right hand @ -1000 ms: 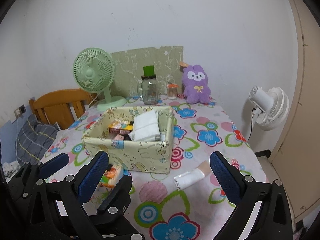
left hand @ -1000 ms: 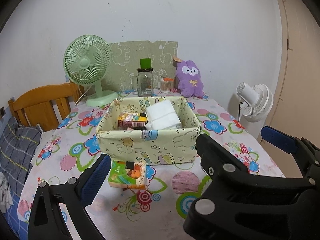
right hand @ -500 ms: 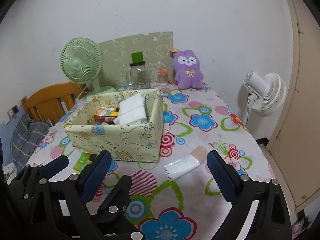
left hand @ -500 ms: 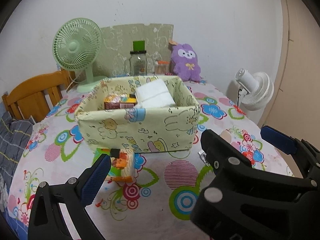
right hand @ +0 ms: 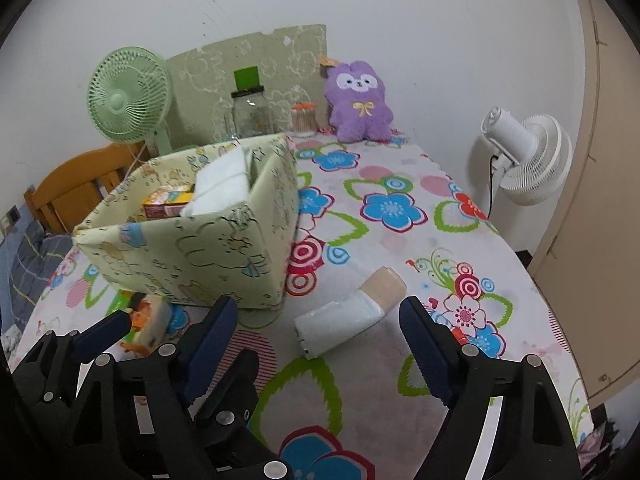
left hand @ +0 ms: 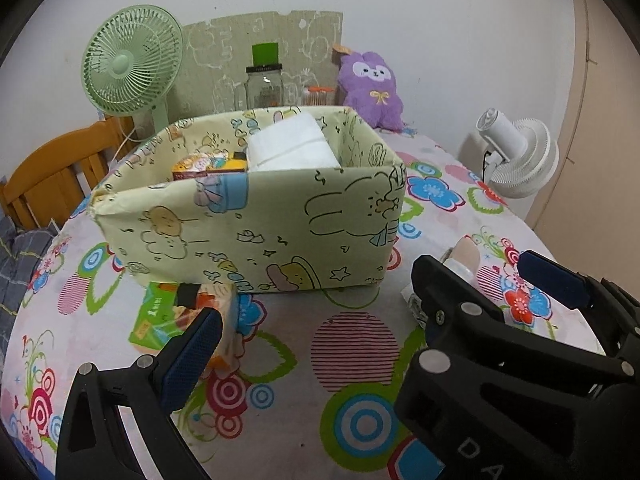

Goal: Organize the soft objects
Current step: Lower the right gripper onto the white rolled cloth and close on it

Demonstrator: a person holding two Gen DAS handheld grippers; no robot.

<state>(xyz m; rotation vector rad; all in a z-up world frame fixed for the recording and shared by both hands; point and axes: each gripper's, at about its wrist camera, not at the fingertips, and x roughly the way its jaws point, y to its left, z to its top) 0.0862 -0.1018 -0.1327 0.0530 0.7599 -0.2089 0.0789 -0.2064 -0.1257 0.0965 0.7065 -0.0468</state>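
Note:
A pale green fabric box (left hand: 256, 216) with cartoon prints stands mid-table and holds white tissue packs (left hand: 292, 146) and a small printed packet (left hand: 204, 166). A green and orange soft packet (left hand: 176, 316) lies on the cloth in front of the box's left corner. My left gripper (left hand: 372, 320) is open above the cloth, its left finger beside that packet. A white roll with a beige end (right hand: 348, 316) lies right of the box (right hand: 192, 232). My right gripper (right hand: 316, 344) is open, with the roll just ahead between its fingers. The left gripper (right hand: 156, 332) shows in the right wrist view.
A green fan (left hand: 128, 68), a glass jar (left hand: 264, 84), a small jar (right hand: 303, 118) and a purple plush rabbit (left hand: 372, 88) stand along the back wall. A white fan (right hand: 524, 152) stands off the table's right edge. A wooden chair (left hand: 48, 176) is at the left.
Both grippers have moved forward and lower toward the table. The box and the green packet now loom closer in the left view, and the white roll now lies just ahead of the right fingers.

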